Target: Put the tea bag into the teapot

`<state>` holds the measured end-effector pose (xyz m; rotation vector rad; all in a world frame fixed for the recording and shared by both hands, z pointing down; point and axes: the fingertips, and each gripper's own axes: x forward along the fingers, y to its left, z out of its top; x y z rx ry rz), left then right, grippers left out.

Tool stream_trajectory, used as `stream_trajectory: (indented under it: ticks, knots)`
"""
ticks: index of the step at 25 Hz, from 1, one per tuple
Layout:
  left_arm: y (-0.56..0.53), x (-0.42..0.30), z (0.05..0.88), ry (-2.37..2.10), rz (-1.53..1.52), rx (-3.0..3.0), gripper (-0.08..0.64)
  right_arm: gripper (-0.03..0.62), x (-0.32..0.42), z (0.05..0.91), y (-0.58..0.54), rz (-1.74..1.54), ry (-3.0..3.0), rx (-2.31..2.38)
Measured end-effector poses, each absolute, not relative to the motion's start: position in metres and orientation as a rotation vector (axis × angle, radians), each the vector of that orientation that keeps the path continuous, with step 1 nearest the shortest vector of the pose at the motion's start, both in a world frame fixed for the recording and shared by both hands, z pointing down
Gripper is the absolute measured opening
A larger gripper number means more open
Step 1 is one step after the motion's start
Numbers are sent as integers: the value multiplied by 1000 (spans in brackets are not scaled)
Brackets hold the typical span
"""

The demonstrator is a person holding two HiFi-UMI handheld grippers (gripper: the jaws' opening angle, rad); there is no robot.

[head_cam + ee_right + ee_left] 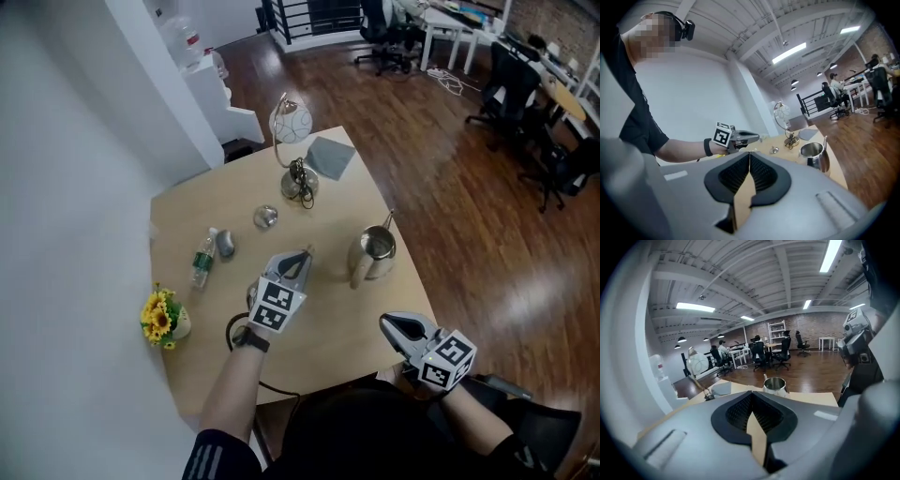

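Wooden table | teapot upright | left tongs closed | right tongs closed | both empty

Clutter on a pale table
A lamp with a round white shade stood near the far edge, a grey mat just beside it; a small bottle lay toward the left; sunflowers sat at the left edge; office chairs stood well apart on the wood floor.
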<state>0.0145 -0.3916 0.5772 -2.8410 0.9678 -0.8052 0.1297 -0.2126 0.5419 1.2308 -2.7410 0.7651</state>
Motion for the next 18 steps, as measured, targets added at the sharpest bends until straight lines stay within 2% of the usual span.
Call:
stream_trajectory:
  ticks: [8, 15, 18]
  knots:
    - [-403, 156, 620, 699, -942, -2886, 0, 9, 199, 559, -200, 840, -2675, 1398]
    - [-416, 192, 659, 713, -1062, -2915, 0, 9, 241, 575, -191, 893, -2629, 1465]
    - [-419, 199, 670, 703, -1118, -2909, 23, 9, 250, 577, -192, 903, -2629, 1470]
